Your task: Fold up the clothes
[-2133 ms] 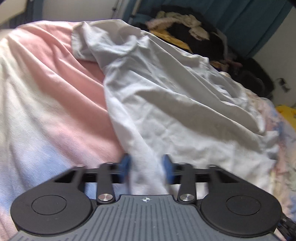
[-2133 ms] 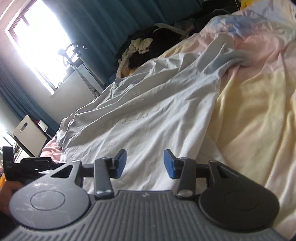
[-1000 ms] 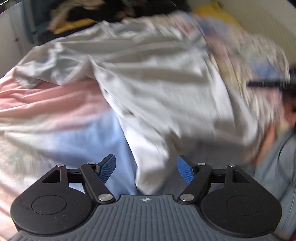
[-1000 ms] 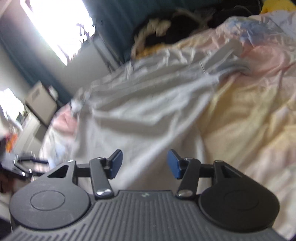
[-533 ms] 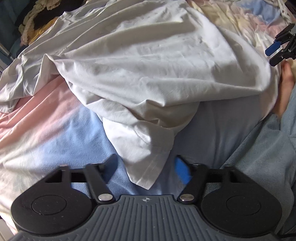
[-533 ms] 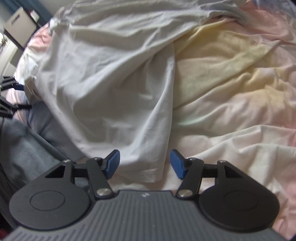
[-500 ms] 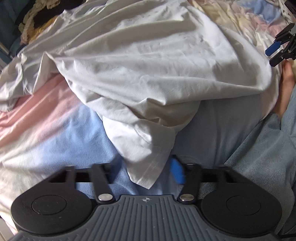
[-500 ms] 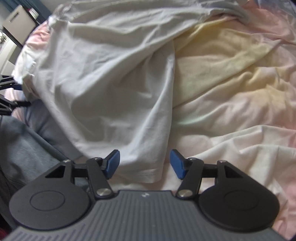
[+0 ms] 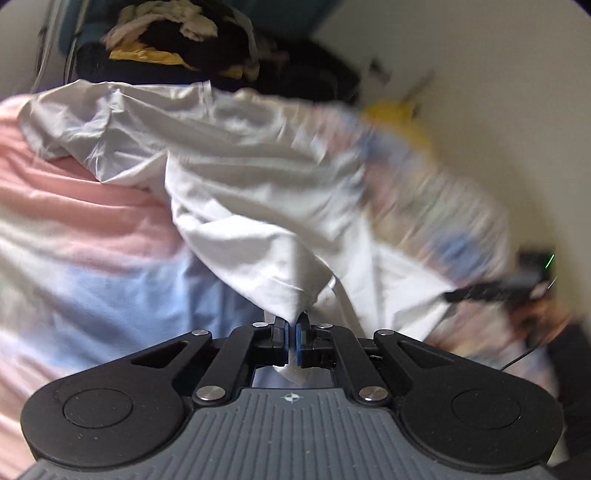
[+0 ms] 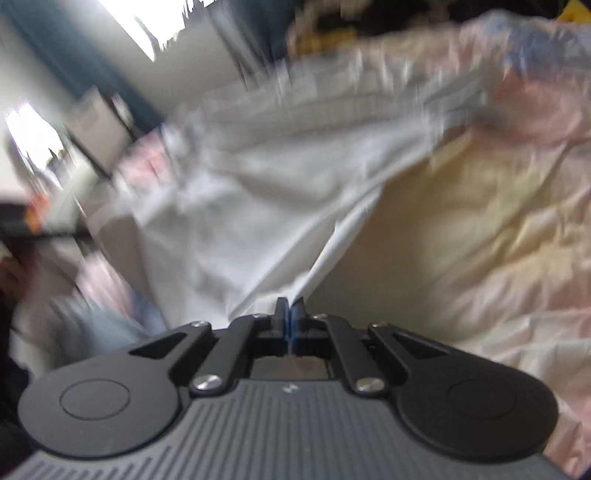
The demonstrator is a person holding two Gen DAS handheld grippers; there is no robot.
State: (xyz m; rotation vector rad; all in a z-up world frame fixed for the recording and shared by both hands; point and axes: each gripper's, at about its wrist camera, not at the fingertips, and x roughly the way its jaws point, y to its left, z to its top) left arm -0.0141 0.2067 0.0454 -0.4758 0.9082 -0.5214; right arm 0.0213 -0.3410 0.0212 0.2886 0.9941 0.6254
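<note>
Left gripper (image 9: pixel 294 334) at bottom centre of the left wrist view, clenched on a bunched corner of the white shirt (image 9: pixel 258 206), blue pads (image 9: pixel 300 341) nearly meeting with a scrap of cloth poking out below them. From that pinch, white cloth fanning up and left across the middle of the frame, wrinkled, with a sleeve-like fold toward the upper left. Under it, the bed cover (image 9: pixel 81 258), pink at left, pale blue lower down, blurred and patterned toward the right. At the right edge, dark and smeared, the other gripper, too blurred to read. At the top of the frame, a pile of dark, yellow and cream clothes (image 9: pixel 166 44) beyond the shirt, against a pale wall.

Right gripper (image 10: pixel 290 325) at bottom centre of the right wrist view, likewise clamped on an edge of the same white shirt (image 10: pixel 258 206), a taut ridge of cloth running from the closed pads up and to the right. Shirt filling the middle and left of the frame, heavily blurred. To the right, the bed cover (image 10: pixel 480 236), yellowish and pink, creased. At the left edge, a dark shape and a bit of hand, indistinct. In the upper left, a bright window (image 10: pixel 147 26) and dark curtain, smeared by motion.
</note>
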